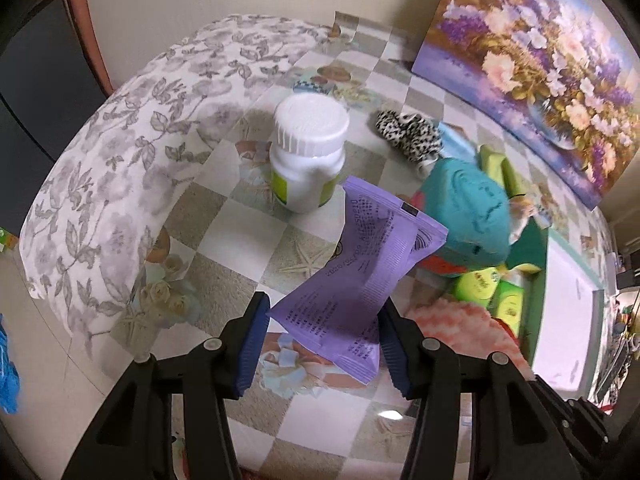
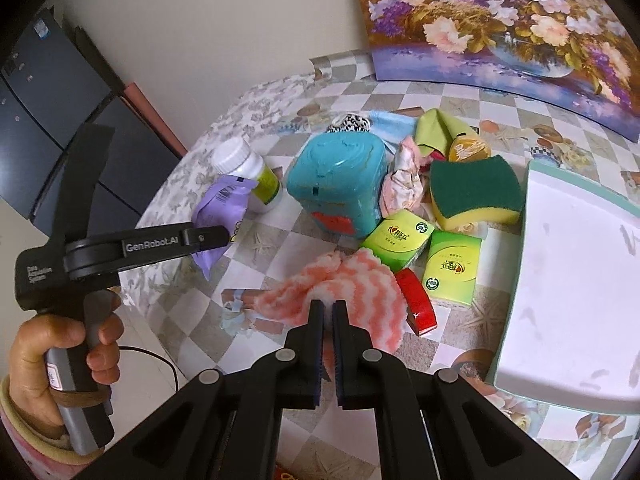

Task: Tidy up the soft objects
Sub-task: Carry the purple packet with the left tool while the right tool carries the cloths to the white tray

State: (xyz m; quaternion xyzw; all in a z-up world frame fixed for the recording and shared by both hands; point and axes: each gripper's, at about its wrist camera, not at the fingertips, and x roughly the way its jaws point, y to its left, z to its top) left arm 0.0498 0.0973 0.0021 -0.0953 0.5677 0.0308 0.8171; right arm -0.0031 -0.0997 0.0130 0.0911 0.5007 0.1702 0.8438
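Observation:
My left gripper (image 1: 324, 309) is shut on a purple soft packet (image 1: 360, 264), which hangs tilted above the checked tablecloth (image 1: 248, 240). From the right wrist view, the same packet (image 2: 220, 208) is seen in the left gripper (image 2: 224, 236), held by a person's hand (image 2: 64, 348). My right gripper (image 2: 328, 305) is shut on a pink-and-white striped fluffy cloth (image 2: 352, 284), bunched up off the table. The cloth (image 1: 460, 328) also shows at the lower right of the left wrist view.
A white bottle (image 2: 244, 172), a teal container (image 2: 340, 184), a sponge (image 2: 476, 196), two green tissue packs (image 2: 400, 236), a red item (image 2: 416, 300) and crumpled fabrics crowd the table's middle. A white tray (image 2: 580, 280) lies right. A leopard scrunchie (image 1: 408, 132) sits behind.

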